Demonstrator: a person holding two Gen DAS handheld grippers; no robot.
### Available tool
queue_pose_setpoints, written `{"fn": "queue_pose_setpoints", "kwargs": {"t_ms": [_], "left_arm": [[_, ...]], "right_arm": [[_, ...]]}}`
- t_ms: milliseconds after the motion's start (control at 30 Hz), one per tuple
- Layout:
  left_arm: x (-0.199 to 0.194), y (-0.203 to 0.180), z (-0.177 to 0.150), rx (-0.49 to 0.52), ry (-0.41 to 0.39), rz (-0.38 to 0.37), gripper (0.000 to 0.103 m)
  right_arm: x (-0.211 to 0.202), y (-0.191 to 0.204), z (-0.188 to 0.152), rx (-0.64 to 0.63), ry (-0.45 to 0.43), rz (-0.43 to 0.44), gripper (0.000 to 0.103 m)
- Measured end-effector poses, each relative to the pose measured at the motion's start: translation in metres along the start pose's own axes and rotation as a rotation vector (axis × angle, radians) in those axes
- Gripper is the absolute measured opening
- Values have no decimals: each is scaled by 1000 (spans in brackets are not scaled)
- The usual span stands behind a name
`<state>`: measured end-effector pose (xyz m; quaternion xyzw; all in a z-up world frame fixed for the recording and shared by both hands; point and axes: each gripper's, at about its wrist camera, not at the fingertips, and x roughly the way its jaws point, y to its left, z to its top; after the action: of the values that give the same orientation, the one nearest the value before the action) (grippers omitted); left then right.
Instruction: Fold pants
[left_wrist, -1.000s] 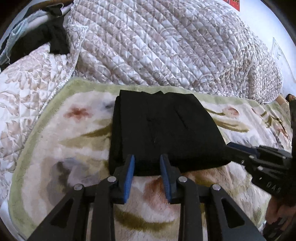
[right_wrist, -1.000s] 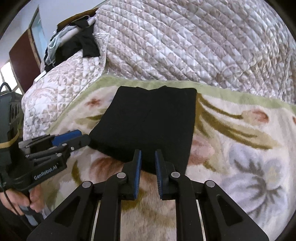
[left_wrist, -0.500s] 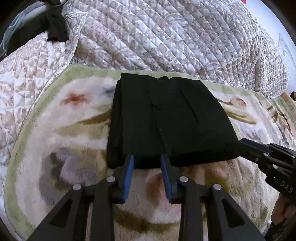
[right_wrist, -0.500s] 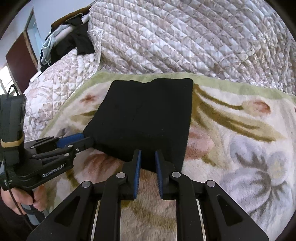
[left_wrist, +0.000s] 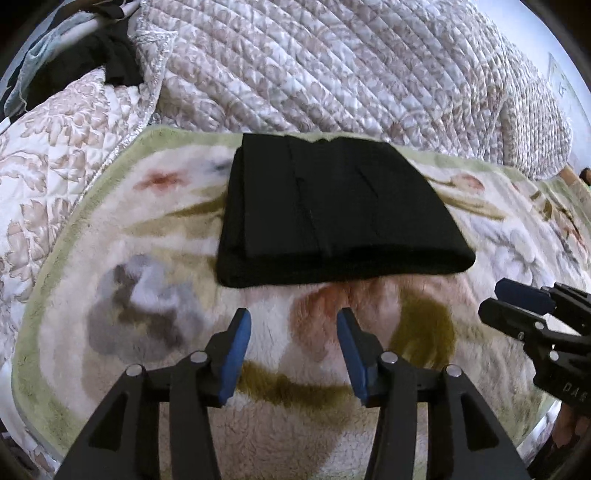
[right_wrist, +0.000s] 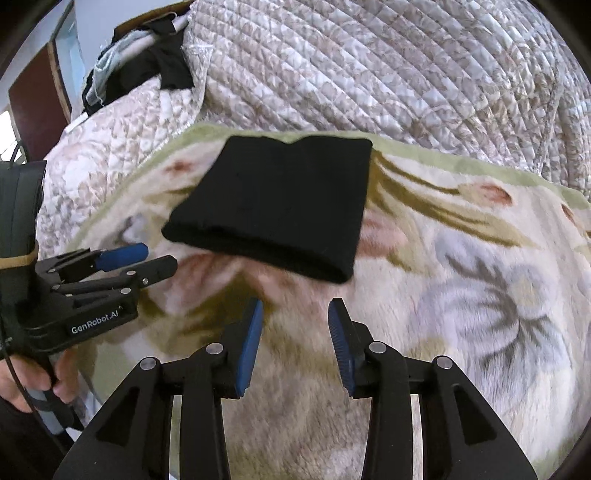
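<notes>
The black pants (left_wrist: 332, 218) lie folded into a thick rectangle on the floral fleece blanket (left_wrist: 166, 295); they also show in the right wrist view (right_wrist: 280, 206). My left gripper (left_wrist: 293, 328) is open and empty, a short way in front of the pants' near edge. My right gripper (right_wrist: 295, 317) is open and empty, also just short of that edge. Each gripper shows in the other's view: the right one (left_wrist: 517, 306) beside the pants' right corner, the left one (right_wrist: 147, 258) near their left corner. Neither touches the pants.
A quilted floral bedspread (left_wrist: 332, 74) rises behind the blanket. Dark and pale clothes (left_wrist: 74, 62) are heaped at the far left. A hand (right_wrist: 22, 373) holds the left gripper's handle. A brown door (right_wrist: 33, 96) stands at the far left.
Both grippers were shut on the near edge of the pants; they have opened, let go and drawn back. The pants now lie flat on the blanket.
</notes>
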<state>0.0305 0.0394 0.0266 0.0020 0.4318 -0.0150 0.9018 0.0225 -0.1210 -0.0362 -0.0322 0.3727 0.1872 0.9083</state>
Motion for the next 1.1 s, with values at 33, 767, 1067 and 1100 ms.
{"fn": "queue_pose_setpoints", "kwargs": {"t_ms": [33, 767, 1067, 1100], "left_arm": [[2, 0, -1, 0, 2, 7, 51], [20, -2, -5, 2, 27, 22, 71], [21, -3, -4, 7, 31, 21, 74], [21, -3, -4, 8, 33, 21, 74]], "right_arm": [[2, -3, -1, 5, 4, -7, 37], [26, -17, -9, 19, 12, -43, 42], [26, -17, -9, 15, 8, -42, 44], [26, -17, -10, 15, 8, -42, 44]]}}
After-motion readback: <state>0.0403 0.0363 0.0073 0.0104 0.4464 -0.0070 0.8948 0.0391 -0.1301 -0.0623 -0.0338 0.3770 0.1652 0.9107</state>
